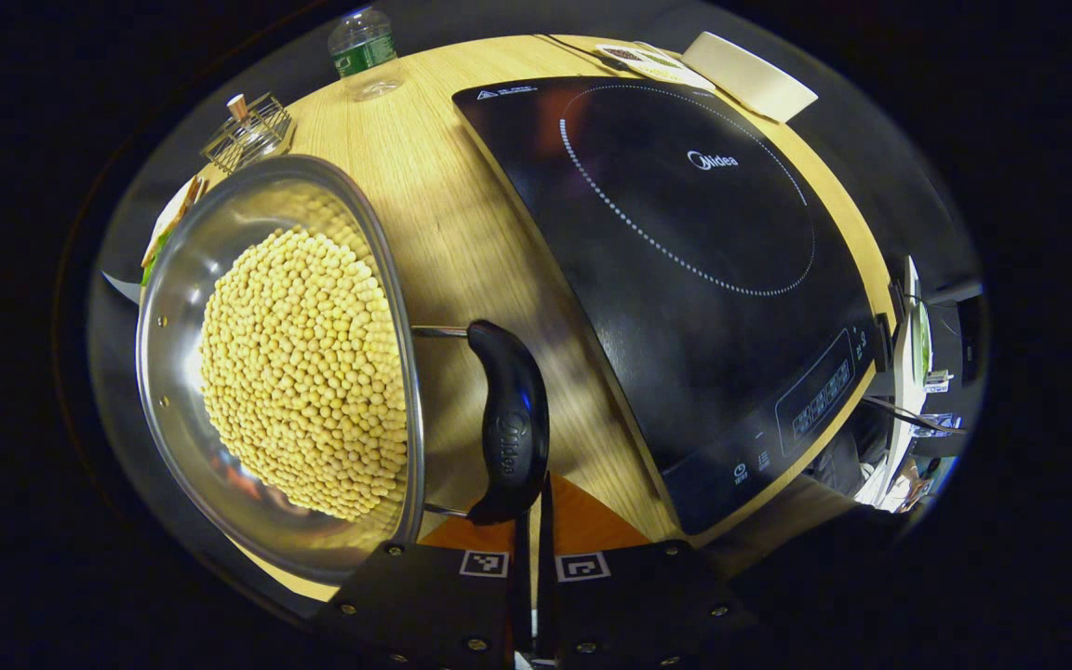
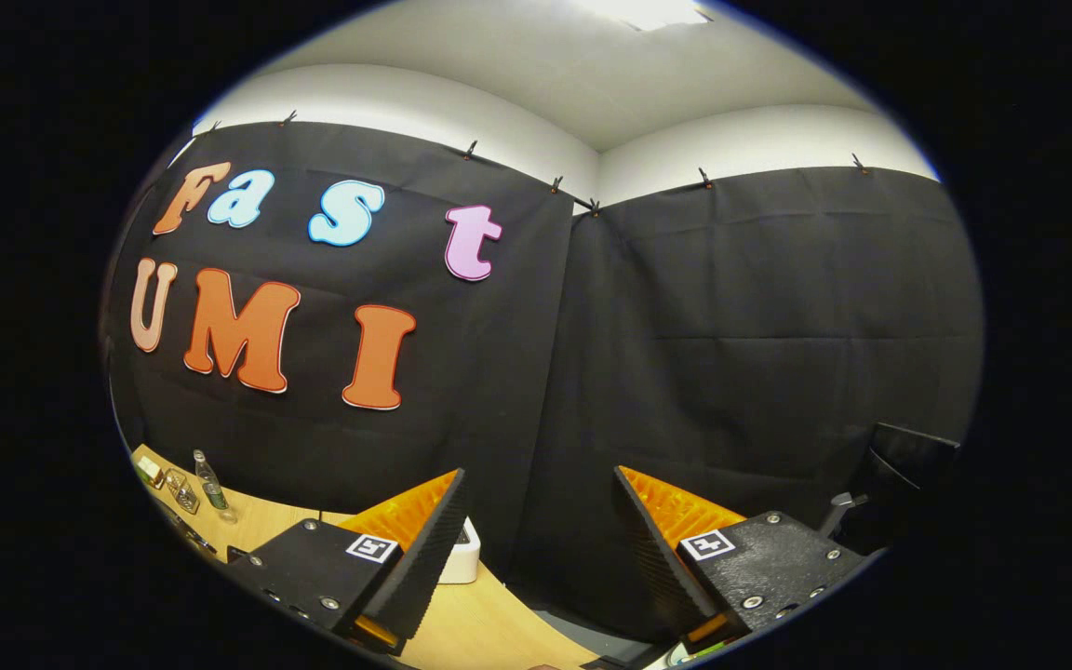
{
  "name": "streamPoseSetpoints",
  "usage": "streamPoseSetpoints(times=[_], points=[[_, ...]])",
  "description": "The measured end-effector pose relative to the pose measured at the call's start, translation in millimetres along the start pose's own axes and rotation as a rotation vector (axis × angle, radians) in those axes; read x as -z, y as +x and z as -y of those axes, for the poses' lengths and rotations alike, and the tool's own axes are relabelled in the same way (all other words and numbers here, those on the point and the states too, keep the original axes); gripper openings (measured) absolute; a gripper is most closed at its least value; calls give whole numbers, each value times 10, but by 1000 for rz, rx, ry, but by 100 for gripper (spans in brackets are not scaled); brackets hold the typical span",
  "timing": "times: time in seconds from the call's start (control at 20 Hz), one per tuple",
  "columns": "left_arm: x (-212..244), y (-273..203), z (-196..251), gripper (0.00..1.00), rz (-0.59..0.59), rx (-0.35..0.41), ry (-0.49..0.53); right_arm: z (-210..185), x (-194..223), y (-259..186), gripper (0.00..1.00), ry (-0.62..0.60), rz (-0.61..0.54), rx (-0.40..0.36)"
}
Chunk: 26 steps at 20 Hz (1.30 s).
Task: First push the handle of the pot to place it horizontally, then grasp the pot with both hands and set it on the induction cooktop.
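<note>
Right gripper (image 2: 536,521), jaws wide apart, above wooden table (image 2: 462,623), facing black cloth wall (image 2: 731,372).

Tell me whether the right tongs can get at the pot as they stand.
Probably not yet. The right tongs stand open, aimed up at the booth wall, with only a table edge below. The pot sits by the left tongs.

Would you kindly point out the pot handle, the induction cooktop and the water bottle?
pot handle (image 1: 510,423), left gripper view, black grip's middle.
induction cooktop (image 1: 685,233), left gripper view, glass inside ring.
water bottle (image 1: 364,51), left gripper view, label.
</note>
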<state>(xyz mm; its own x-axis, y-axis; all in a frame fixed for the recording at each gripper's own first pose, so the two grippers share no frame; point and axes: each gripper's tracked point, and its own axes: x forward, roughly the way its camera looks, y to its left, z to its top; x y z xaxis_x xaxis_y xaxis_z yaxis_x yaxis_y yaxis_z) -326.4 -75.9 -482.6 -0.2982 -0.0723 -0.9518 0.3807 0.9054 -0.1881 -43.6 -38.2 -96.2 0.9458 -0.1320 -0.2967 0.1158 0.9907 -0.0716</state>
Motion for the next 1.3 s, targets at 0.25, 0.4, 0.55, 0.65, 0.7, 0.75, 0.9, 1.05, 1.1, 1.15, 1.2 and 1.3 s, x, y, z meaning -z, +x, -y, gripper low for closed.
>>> streamPoseSetpoints(times=[0.25, 0.4, 0.55, 0.65, 0.7, 0.75, 0.9, 1.05, 1.1, 1.15, 1.2, 1.3], points=[[-107, 34, 14, 2, 28, 6, -6, -146, 52, 9, 95, -16, -18, -24], [-161, 51, 53, 2, 51, 28, -34, -279, 84, 24, 95, -10, -30, -51], [-261, 50, 96, 2, 77, 70, -95, -379, 118, 23, 95, -22, -41, -73], [-325, 30, 103, 1, 97, 91, -127, -454, 125, 24, 95, -30, -46, -87], [-361, 8, 98, 1, 109, 96, -137, -491, 138, 19, 95, -28, -49, -98], [-393, -1, 89, 1, 119, 102, -142, -511, 162, -7, 95, -27, -55, -108], [-463, -48, 82, 1, 140, 101, -161, -522, 207, -27, 95, -36, -68, -114], [-559, -55, 47, 1, 157, 90, -180, -510, 239, -60, 95, -40, -80, -115], [-575, -37, 51, 1, 163, 93, -190, -493, 242, -68, 95, -43, -82, -111], [-602, -31, 63, 1, 169, 100, -197, -476, 253, -84, 95, -45, -84, -108], [-623, -27, 64, 1, 175, 106, -202, -472, 256, -100, 95, -44, -88, -109], [-687, -12, 67, 1, 191, 114, -213, -464, 272, -129, 95, -47, -95, -111]])
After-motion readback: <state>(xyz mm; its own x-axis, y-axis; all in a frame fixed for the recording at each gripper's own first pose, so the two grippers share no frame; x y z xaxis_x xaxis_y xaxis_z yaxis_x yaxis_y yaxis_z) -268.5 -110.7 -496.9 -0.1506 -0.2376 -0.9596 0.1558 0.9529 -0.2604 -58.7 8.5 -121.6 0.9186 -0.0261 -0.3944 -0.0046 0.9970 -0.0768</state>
